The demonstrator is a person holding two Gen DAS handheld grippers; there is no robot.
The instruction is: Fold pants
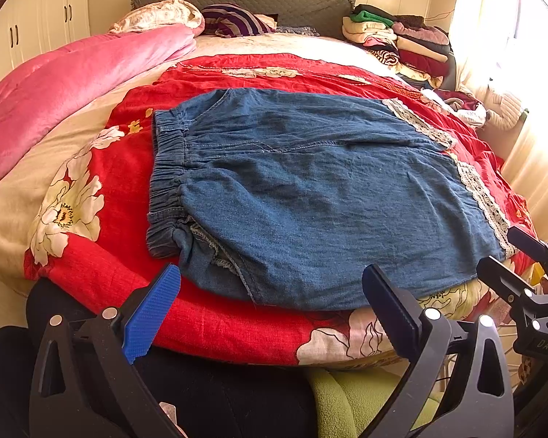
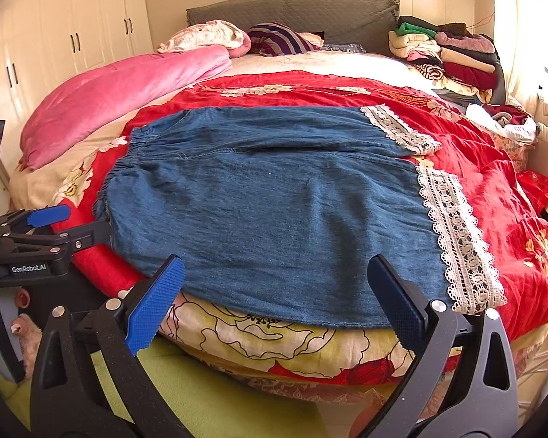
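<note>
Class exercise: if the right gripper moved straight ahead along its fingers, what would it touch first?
Most likely the near edge of the denim pants, which lie flat on the red floral bedspread. The right gripper is open and empty, aimed at that edge. Depth is uncertain.

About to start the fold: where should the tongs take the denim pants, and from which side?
Take the denim pants at the near leg's long edge, left tongs by the elastic waistband, right tongs by the lace cuff. Come from the bed's near side: that edge overhangs, and both tongs are already open there.
</note>
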